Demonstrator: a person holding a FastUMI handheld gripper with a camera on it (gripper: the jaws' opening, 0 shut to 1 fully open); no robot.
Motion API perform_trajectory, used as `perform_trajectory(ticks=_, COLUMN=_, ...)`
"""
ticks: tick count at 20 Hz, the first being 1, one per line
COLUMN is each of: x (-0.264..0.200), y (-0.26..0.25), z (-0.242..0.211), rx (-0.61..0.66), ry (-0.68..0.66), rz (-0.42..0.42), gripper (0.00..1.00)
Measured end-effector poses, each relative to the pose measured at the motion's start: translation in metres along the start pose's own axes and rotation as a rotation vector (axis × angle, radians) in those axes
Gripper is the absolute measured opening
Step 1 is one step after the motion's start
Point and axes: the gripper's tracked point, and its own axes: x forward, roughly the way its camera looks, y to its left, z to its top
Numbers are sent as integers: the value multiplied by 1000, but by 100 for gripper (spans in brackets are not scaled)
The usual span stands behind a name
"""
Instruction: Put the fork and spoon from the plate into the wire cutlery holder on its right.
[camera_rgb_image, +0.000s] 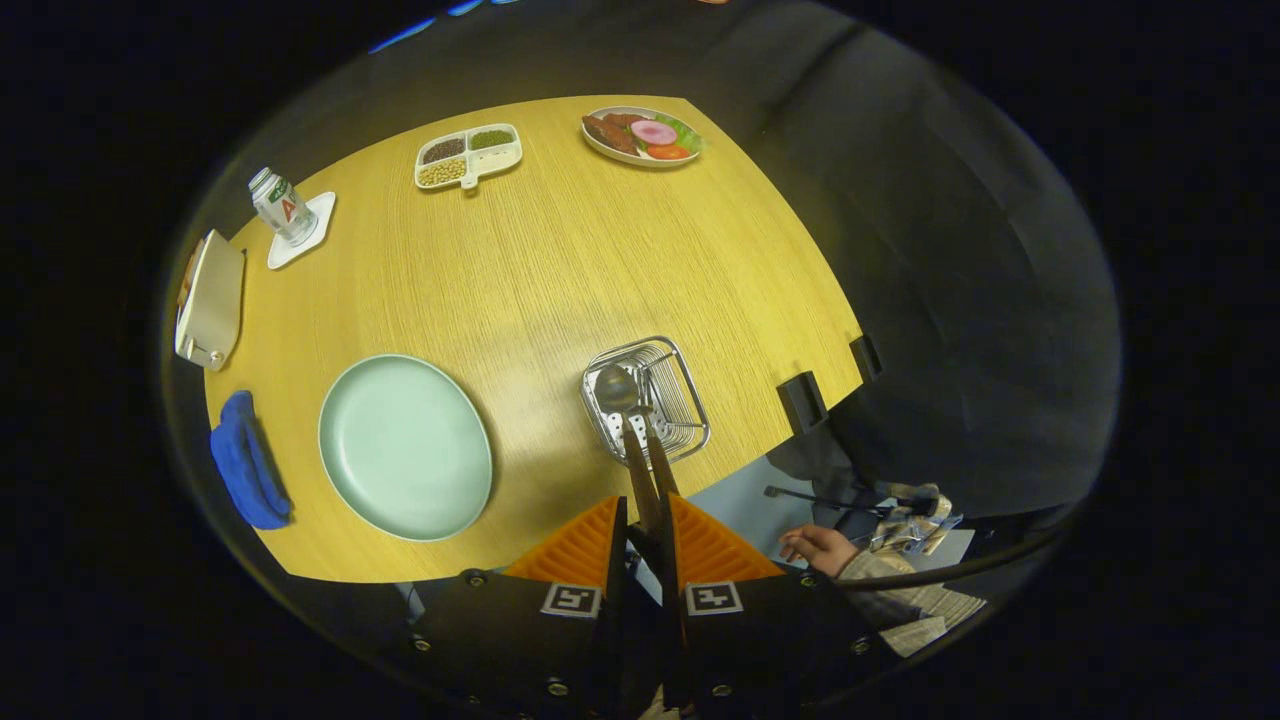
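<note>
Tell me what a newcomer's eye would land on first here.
First, the claw, shut on two wooden-handled utensils, holding a metal spoon bowl over the square wire cutlery holder. Next, the empty pale green round plate left of the holder on the yellow wooden table.

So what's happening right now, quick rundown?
Tongs shut on two wooden handles, spoon and fork together. Held over wire holder. Plate bare. Nothing in the way.

Wooden table (560, 260) carrying a divided tray of beans (468, 155) at its far edge, a food plate (641, 136) sitting right of it, a bottle (282, 206) standing on a white coaster (312, 222) left of the tray, a blue cloth (245, 462) lying at the table's near left corner.
</note>
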Motion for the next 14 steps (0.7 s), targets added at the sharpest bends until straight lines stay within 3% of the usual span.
perform_trajectory(ticks=7, x=-7, y=7, z=28, rx=-21, ry=-134, rz=44, gripper=17)
perform_trajectory(ticks=14, x=-53, y=9, z=88, rx=-38, ry=-476, rz=67, gripper=17)
